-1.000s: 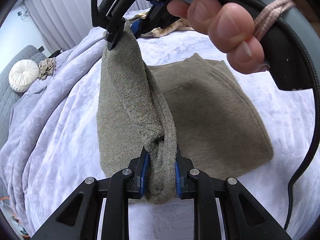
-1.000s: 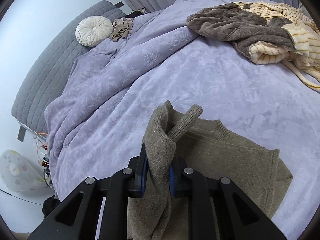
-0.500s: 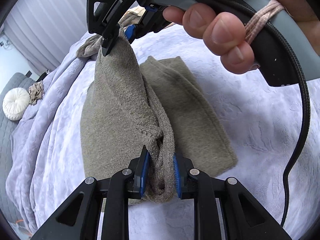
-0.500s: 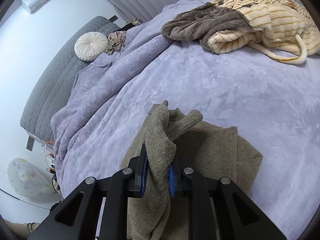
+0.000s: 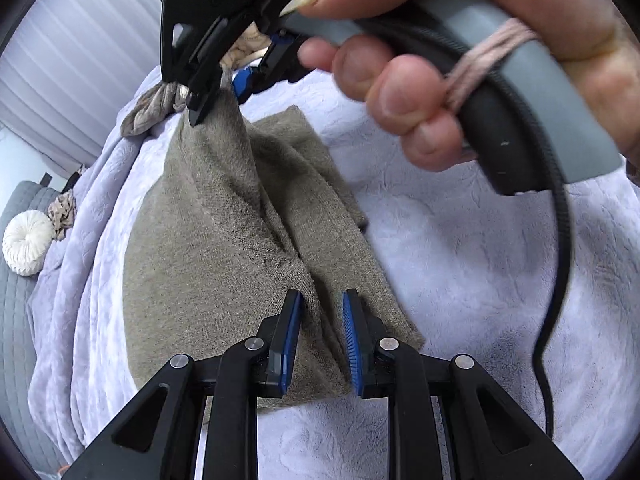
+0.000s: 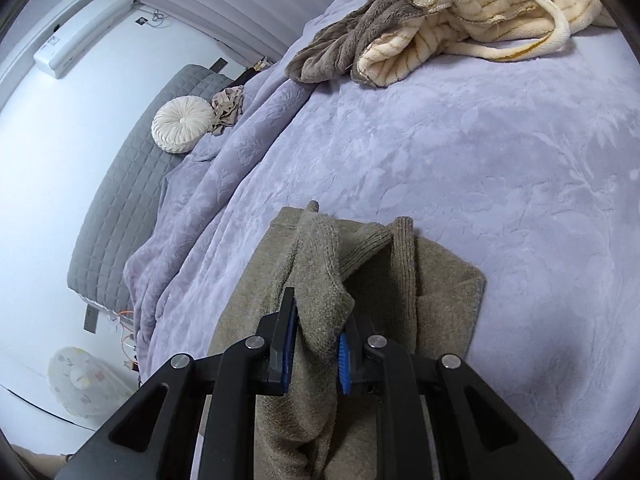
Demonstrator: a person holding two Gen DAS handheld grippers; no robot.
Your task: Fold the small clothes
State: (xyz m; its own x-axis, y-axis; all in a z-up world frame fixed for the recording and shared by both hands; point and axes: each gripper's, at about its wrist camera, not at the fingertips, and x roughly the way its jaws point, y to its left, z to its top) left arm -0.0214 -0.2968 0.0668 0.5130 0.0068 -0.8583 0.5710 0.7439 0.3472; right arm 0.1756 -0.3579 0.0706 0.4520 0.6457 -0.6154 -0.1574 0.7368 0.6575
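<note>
On the lavender bedspread [image 6: 500,168] lies an olive-green knitted sweater [image 5: 192,280], partly folded. Far to the left, in the left wrist view, a round white cushion [image 5: 26,242] sits on the grey quilted headboard area, with a small crumpled beige cloth [image 5: 62,212] just beside it. Toward the middle, the left gripper [image 5: 320,320] has its blue-padded fingers spread apart, a ridge of the sweater running between them without being pinched. Up and to the right of that, the right gripper [image 5: 216,96] is raised above the bed with its jaws clamped on a peak of the sweater, so the knit hangs from it like a tent down to the rest of the garment on the bedspread. The person's right hand [image 5: 420,92] wraps the grey handle, with a black cable trailing down at the right edge.

In the right wrist view, a white air-conditioning unit [image 6: 84,32] sits on the wall at upper left. The right gripper [image 6: 318,328] shows the bunched knit squeezed between its blue pads, a ribbed cuff sticking up just beyond. At the far right top, a heap of cream striped and brown plush blankets [image 6: 460,12] rests well apart from the sweater.
</note>
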